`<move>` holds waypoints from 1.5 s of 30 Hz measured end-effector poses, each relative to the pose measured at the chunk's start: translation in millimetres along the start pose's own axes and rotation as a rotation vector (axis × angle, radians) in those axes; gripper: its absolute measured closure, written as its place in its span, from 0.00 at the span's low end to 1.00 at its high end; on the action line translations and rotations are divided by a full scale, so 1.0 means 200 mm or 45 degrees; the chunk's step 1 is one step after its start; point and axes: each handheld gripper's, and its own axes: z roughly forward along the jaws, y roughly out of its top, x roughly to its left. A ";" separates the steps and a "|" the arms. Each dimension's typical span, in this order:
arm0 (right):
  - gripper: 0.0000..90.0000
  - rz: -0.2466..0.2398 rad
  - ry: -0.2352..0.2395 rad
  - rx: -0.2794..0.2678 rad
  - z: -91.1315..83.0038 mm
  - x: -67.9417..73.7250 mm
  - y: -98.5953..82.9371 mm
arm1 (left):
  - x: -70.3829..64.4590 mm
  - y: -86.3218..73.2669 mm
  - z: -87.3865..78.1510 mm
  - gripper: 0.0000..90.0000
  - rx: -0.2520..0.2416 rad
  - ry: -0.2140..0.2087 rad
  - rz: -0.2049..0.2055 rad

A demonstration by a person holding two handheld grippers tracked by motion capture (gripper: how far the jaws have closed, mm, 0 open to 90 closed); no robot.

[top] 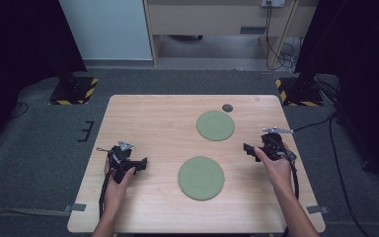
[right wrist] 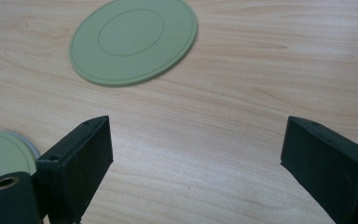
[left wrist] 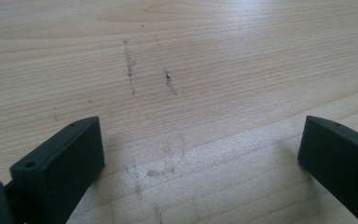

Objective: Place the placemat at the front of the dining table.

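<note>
- Wooden tabletop (top: 153, 123) seen from above, two green discs on it, one hand-held gripper at each side.
- Near disc (top: 201, 177) lying flat at the centre front; far disc (top: 215, 125) flat too, farther back and a touch right. Well apart from each other.
- Small dark round spot (top: 227, 107) just beyond the far disc, near the back edge; too small to tell what.
- Left hand-held gripper (top: 142, 163) low over the tabletop at the left, held in the left hand (top: 121, 175), jaws pointing toward the near disc but clear of it.
- In the left gripper view: jaws spread wide, left hand-held gripper (left wrist: 200, 149) with nothing between them but bare wood with faint dark scuff marks (left wrist: 130, 65).
- Right hand-held gripper (top: 246, 148) at the right side, gripped by the right hand (top: 274, 165), grey plate on top, cable trailing off the edge.
- In the right gripper view: jaws likewise wide apart, right hand-held gripper (right wrist: 196, 144) holding nothing; one disc (right wrist: 134, 40) ahead and left, edge of the other disc (right wrist: 2, 154) peeking in at the lower left beside the left jaw.
</note>
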 end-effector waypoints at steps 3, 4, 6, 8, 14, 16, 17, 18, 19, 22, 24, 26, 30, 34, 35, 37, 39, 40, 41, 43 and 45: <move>0.10 -0.002 0.004 0.008 0.00 0.00 -0.03 | 0.00 0.00 0.00 0.00 0.000 0.000 0.000; 0.11 -0.005 0.008 0.011 0.00 0.00 -0.04 | 0.00 0.00 0.00 0.00 0.000 0.000 0.000; 0.11 -0.004 0.010 0.023 0.00 0.00 -0.06 | 0.00 0.00 0.00 0.00 0.000 0.000 0.000; 0.11 -0.011 0.012 0.031 0.00 0.01 -0.08 | 0.00 0.00 0.00 0.00 0.000 0.000 0.000; 0.11 -0.018 0.022 0.041 0.01 0.02 -0.13 | 0.00 0.00 0.00 0.00 0.000 0.000 0.000; 0.11 -0.023 0.025 0.044 0.01 0.02 -0.14 | 0.00 0.00 0.00 0.00 0.000 0.000 0.000; 0.11 -0.019 0.025 0.041 0.01 0.02 -0.14 | 0.00 0.00 0.00 0.00 0.000 0.000 0.000; 0.11 -0.019 0.026 0.041 0.01 0.03 -0.15 | 0.00 0.00 0.00 0.00 0.000 0.000 0.000; 0.11 -0.021 0.028 0.039 0.00 0.03 -0.15 | 0.00 0.00 0.00 0.00 0.000 0.000 0.000; 0.11 -0.033 0.031 0.043 0.00 0.03 -0.16 | 0.00 0.00 0.00 0.00 0.000 0.000 0.000; 0.11 -0.036 0.034 0.045 0.00 0.04 -0.17 | 0.00 0.00 0.00 0.00 0.000 0.000 0.000; 0.11 -0.036 0.029 0.041 -0.01 0.05 -0.18 | 0.00 0.00 0.00 0.00 0.000 0.000 0.000; 0.11 -0.041 0.031 0.044 -0.01 0.06 -0.21 | 0.00 0.00 0.00 0.00 0.000 0.000 0.000; 0.11 -0.063 0.020 0.048 -0.01 0.07 -0.24 | 0.00 0.00 0.00 0.00 0.000 0.000 0.000; 0.11 -0.066 0.017 0.047 -0.01 0.07 -0.25 | 0.00 0.00 0.00 0.00 0.000 0.000 0.000; 0.11 -0.071 0.015 0.056 -0.01 0.07 -0.26 | 0.00 0.00 0.00 0.00 0.000 0.000 0.000; 0.10 -0.077 0.017 0.064 -0.01 0.08 -0.27 | 0.00 0.00 0.00 0.00 0.000 0.000 0.000; 0.11 -0.080 0.017 0.061 0.00 0.08 -0.27 | 0.00 0.00 0.00 0.00 0.000 0.000 0.000; 0.11 -0.076 0.018 0.057 -0.01 0.08 -0.28 | 0.00 0.00 0.00 0.00 0.000 0.000 0.000; 0.11 -0.076 0.024 0.057 0.00 0.09 -0.29 | 0.00 0.00 0.00 0.00 0.000 0.000 0.000; 0.11 -0.077 0.021 0.064 0.00 0.09 -0.30 | 0.00 0.00 0.00 0.00 -0.001 0.000 0.000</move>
